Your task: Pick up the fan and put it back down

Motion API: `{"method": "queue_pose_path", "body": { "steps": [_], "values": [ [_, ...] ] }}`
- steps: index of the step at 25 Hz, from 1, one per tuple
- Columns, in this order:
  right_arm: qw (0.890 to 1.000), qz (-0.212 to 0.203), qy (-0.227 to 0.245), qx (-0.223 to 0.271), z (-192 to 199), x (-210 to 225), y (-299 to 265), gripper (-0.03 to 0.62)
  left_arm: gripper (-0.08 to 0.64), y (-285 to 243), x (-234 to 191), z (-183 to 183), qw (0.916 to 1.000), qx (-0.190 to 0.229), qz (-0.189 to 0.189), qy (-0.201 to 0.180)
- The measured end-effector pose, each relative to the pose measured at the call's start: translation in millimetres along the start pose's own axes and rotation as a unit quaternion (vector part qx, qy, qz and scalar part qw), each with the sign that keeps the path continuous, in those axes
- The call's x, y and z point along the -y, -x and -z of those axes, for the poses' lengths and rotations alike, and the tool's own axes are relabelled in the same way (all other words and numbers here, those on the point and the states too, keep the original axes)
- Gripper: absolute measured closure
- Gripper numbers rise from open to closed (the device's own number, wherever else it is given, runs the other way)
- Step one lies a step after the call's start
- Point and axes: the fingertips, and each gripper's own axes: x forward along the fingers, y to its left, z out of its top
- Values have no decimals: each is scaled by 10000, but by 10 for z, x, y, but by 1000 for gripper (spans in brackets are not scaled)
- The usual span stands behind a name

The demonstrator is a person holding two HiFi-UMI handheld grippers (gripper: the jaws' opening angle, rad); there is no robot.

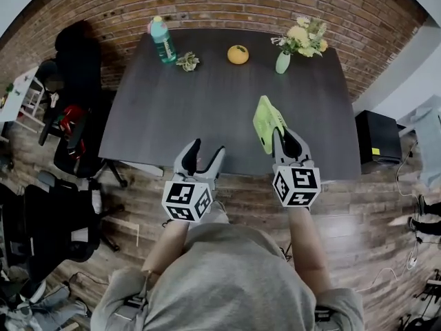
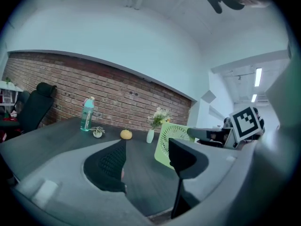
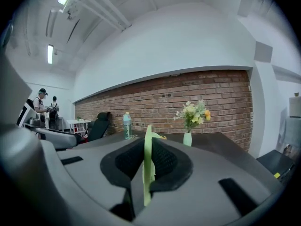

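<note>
Pads of the right gripper (image 3: 147, 150) pinch the fan (image 3: 146, 171) edge-on, so in the right gripper view it shows only as a thin lime-green strip between the two black jaws. In the head view the fan (image 1: 267, 123) stands tilted ahead of the right gripper (image 1: 285, 142), over the table (image 1: 207, 109) at about 4 o'clock of its top. Whether its base touches the surface cannot be told. The left gripper view shows the fan's (image 2: 170, 142) round grille face-on at 2 o'clock.

The left gripper (image 2: 146, 161) has its jaws spread with only bare tabletop between them. In the head view the left gripper (image 1: 207, 150) sits at the table's near edge, about 6 o'clock.

Each gripper's cube carries black-and-white square markers, with no letters. The label on the teal bottle (image 1: 163, 40) is too small to read.

Both forearms reach out from the person's torso, and both grippers point nearly level toward the brick wall (image 1: 227, 2), side by side but apart.

Along the table's far edge the bottle stands at 11 o'clock, with a small plant (image 1: 187, 62) just beside it. A yellow-orange fruit (image 1: 238, 54) sits at 12 and a vase of flowers (image 1: 283, 62) at 1. A black office chair (image 1: 76, 54) stands off the table at 9 o'clock.
</note>
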Motion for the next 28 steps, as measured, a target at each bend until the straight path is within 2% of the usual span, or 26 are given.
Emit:
{"method": "queue_pose_path", "body": {
  "steps": [11,19,28],
  "values": [
    [9996,-267,12,-27,-208,-500,-1029,546,275,-234,-1006,-381,9996,101,-275,-5],
    [9995,-307,-39,-68,-291,-762,-1754,546,275,-473,-1683,-592,9994,102,-319,-14],
    [9996,-253,-51,-134,-323,-913,-2434,546,275,-762,-2223,-709,9996,38,-268,1]
  ]
}}
